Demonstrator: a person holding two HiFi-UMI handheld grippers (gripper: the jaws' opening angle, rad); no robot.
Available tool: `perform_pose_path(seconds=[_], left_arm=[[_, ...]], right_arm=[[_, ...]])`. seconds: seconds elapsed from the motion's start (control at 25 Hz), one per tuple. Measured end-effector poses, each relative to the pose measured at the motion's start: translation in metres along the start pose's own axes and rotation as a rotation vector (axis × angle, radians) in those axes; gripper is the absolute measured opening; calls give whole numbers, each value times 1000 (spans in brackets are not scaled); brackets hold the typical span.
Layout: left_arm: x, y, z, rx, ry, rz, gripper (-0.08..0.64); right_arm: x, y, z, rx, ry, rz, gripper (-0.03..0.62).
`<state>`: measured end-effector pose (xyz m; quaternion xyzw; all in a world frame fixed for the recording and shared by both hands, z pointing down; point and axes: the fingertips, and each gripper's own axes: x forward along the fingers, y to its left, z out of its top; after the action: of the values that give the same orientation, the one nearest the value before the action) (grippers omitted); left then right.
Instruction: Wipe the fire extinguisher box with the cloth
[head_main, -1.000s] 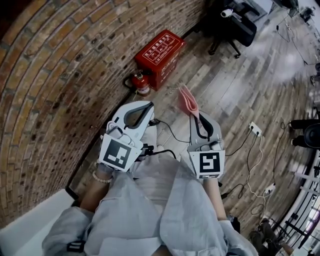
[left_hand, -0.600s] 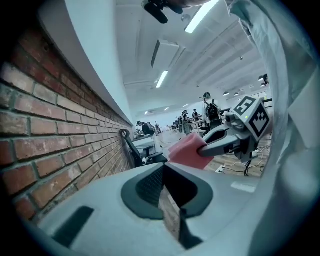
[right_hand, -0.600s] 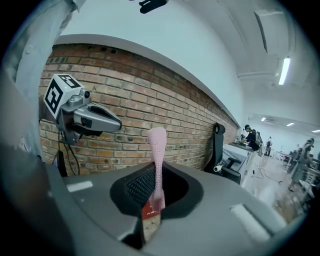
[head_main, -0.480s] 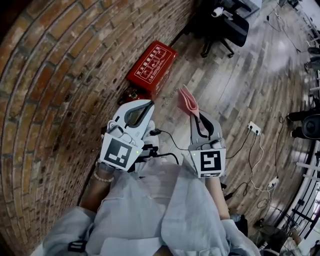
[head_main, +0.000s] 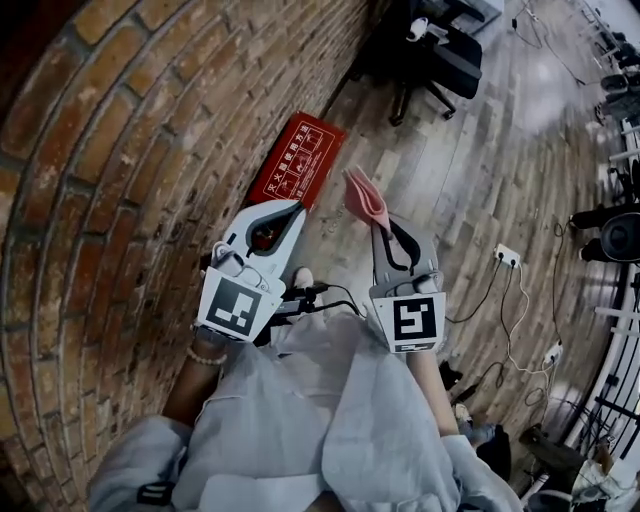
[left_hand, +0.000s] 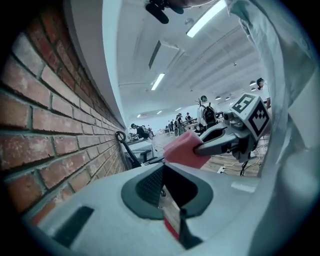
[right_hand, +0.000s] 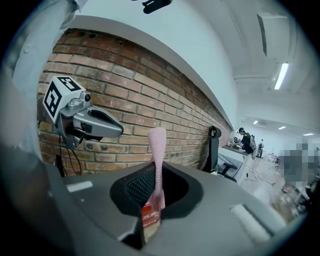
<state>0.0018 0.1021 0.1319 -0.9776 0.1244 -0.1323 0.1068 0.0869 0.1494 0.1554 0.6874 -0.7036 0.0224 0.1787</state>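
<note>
Right tongs (head_main: 381, 228) pinch the pink cloth (head_main: 364, 198); left tongs (head_main: 288, 208) closed, empty. The red fire extinguisher box (head_main: 296, 168) lies on the floor (head_main: 470, 170) against the brick wall (head_main: 120, 150), ahead: best to lower the cloth flat onto it

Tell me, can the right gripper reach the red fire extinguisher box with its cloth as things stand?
Probably yes. The right gripper is shut on the pink cloth, and only bare floor shows between it and the red box. It would need lowering first.
</note>
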Motion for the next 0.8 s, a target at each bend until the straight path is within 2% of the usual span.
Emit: perform_pose_path(seconds=[0.44, 0.8], left_arm=[[33, 28, -4, 2, 19, -41, -3], [60, 41, -22, -76, 61, 9, -3]], right_arm=[[38, -20, -4, 42, 25, -15, 21], [68, -37, -26, 29, 67, 83, 21]])
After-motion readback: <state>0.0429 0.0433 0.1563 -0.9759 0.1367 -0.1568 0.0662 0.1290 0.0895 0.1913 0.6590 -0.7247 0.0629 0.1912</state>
